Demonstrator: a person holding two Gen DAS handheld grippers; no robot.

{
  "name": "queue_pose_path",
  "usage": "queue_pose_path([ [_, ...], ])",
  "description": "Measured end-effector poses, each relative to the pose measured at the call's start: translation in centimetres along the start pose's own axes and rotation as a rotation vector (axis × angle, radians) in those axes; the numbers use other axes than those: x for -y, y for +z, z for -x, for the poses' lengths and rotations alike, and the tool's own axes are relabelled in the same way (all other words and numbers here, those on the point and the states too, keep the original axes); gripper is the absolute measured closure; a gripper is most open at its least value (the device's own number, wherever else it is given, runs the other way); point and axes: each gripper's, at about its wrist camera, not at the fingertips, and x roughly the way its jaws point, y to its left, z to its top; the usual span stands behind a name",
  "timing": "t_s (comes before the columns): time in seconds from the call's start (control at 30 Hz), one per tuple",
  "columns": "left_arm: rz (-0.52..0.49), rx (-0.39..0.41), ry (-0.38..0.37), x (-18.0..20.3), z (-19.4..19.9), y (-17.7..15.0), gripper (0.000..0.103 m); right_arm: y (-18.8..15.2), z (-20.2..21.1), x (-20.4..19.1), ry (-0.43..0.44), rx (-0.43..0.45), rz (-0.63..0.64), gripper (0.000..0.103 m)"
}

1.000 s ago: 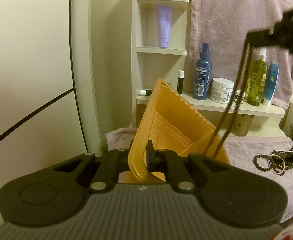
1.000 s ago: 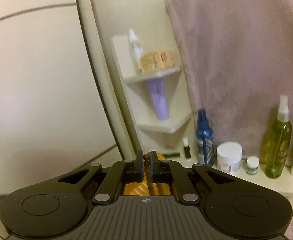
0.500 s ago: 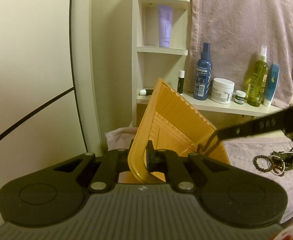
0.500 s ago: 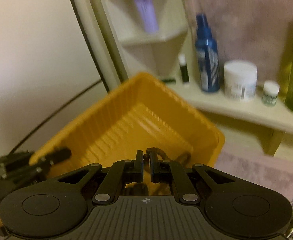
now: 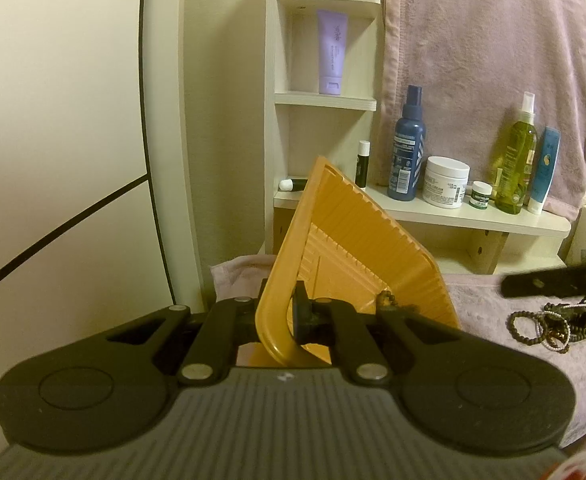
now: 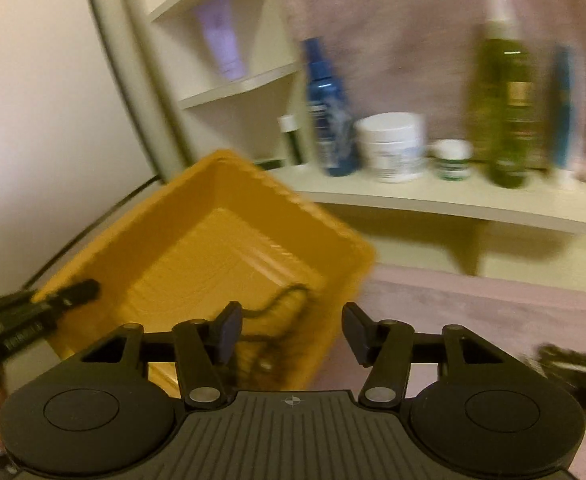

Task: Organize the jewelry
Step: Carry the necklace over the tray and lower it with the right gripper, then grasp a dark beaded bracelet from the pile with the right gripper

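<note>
One beaded strand lies in the orange tray [image 6: 197, 248]; more jewelry waits outside it.
The left gripper [image 5: 297, 312] pinches the tray's rim; the right gripper [image 6: 291, 330], jaws opening and empty, has the strand [image 6: 281, 320] below it, and the remaining pile [image 5: 553, 322] sits right of the tray.

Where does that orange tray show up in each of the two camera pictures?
Left wrist view: the orange tray stands tilted at centre, its rim clamped by the left gripper.
Right wrist view: the tray lies left of centre, a bead string inside.
Shared landmark: the blue spray bottle on the shelf behind.

left claw [image 5: 289, 314] clamped (tight), right claw [image 6: 291, 334] opening
</note>
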Motion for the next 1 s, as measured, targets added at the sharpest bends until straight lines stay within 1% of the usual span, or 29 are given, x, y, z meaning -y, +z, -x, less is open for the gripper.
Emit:
queue_pose_path([
  [0.2, -0.001, 0.002, 0.002, 0.1, -0.1, -0.1, 0.096, -4.0, 4.1, 3.9, -0.192, 0.066, -0.066, 0.047],
  [0.33, -0.002, 0.001, 0.002, 0.1, 0.0, -0.1, 0.096, -6.0, 6.2, 6.2, -0.308, 0.094, -0.096, 0.047],
  [0.47, -0.005, 0.0, 0.002, 0.1, 0.0, -0.1, 0.096, -7.4, 7.6, 8.6, -0.374, 0.096, -0.133, 0.047],
  [0.6, -0.008, -0.002, 0.006, 0.1, 0.0, 0.0, 0.096, -8.1, 8.1, 9.9, -0.402, 0.093, -0.143, 0.047],
  [0.8, -0.015, -0.004, 0.008, 0.2, 0.1, 0.1, 0.096, -8.6, 6.5, 10.4, -0.383, 0.068, -0.133, 0.048],
  [0.83, -0.016, -0.005, 0.009, 0.2, 0.1, 0.1, 0.096, -8.7, 6.0, 10.4, -0.381, 0.062, -0.135, 0.049],
  [0.97, -0.021, -0.005, 0.01, 0.3, 0.1, 0.1, 0.096, -8.7, 4.8, 10.6, -0.361, 0.042, -0.148, 0.059],
  [1.0, -0.022, -0.006, 0.011, 0.3, 0.0, 0.1, 0.096, -8.6, 4.4, 10.6, -0.358, 0.037, -0.145, 0.06],
])
